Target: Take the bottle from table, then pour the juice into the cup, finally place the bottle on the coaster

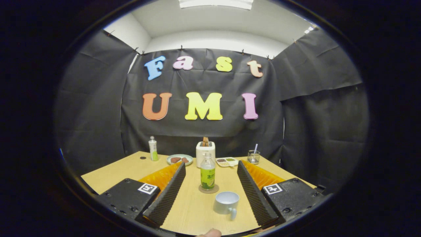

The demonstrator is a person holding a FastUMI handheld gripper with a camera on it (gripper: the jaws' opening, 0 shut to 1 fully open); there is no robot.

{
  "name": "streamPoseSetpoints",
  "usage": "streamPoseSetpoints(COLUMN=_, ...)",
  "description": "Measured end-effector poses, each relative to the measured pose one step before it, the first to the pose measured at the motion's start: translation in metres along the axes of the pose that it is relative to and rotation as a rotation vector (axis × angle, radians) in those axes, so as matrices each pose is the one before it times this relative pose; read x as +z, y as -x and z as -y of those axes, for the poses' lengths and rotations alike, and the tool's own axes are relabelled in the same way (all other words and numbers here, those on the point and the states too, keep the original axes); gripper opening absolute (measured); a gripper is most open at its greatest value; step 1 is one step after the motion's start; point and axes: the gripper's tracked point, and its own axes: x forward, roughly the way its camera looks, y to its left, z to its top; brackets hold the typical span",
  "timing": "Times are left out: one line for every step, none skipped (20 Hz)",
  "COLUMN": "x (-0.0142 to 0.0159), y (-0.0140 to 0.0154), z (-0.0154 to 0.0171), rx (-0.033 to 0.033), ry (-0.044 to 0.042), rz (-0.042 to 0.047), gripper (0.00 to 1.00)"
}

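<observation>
- Gripper [210, 168] spread wide, fingers [167, 194] parted to either side of the wooden table [108, 176], gripping nothing.
- Juice bottle [208, 171] upright on a round coaster [209, 190], between the two fingers and touched by neither; green label, pale cap, liquid level not readable through the label.
- White cup [226, 203] on the table just nearer than the coaster and slightly to the right, handle turned toward the camera; contents not clear from this angle.
- Beyond the bottle, a white toaster [205, 152] with something brown sticking out of the top slot.
- Left of the toaster, a pale round plate [179, 159] carrying two dark brownish pieces.
- Further left, near the far corner, a second, slimmer bottle [153, 149] standing upright, green in its lower part; a small dark round object [142, 158] on the table beside it.
- Right of the toaster, a small divided tray [227, 161] with bits of food in its sections.
- Beyond the tray, a clear glass [253, 156] with a straw in it.
- A fingertip [210, 233] visible at the near edge, below the cup.
</observation>
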Motion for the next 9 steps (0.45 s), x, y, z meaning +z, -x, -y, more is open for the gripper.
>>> streamPoseSetpoints(x=-0.00064, y=0.00026, z=-0.00021, rx=-0.00233, ry=0.00038, rz=0.00027, gripper=1.00)
streamPoseSetpoints(x=0.00020, y=0.00009, z=0.00014, rx=-0.00326, ry=-0.00255, rz=0.00275, gripper=1.00)
streamPoseSetpoints(x=0.00047, y=0.00000, z=-0.00044, rx=-0.00307, ry=-0.00447, rz=0.00274, gripper=1.00)
streamPoseSetpoints(x=-0.00056, y=-0.00037, z=0.00040, rx=-0.00018, ry=-0.00399, rz=0.00112, gripper=1.00)
streamPoseSetpoints(x=-0.00104, y=0.00006, z=0.00023, rx=-0.00067, ry=-0.00285, rz=-0.00302, gripper=1.00)
streamPoseSetpoints(x=-0.00096, y=-0.00051, z=-0.00010, rx=-0.00234, ry=-0.00224, rz=-0.00114, gripper=1.00)
streamPoseSetpoints(x=-0.00047, y=-0.00014, z=0.00107, rx=-0.00321, ry=-0.00181, rz=0.00142, gripper=1.00)
streamPoseSetpoints(x=0.00006, y=0.00017, z=0.00127, rx=-0.00287, ry=0.00033, rz=0.00201, gripper=1.00)
streamPoseSetpoints(x=0.00006, y=-0.00021, z=0.00081, rx=-0.00402, ry=0.00136, rz=0.00122, gripper=1.00)
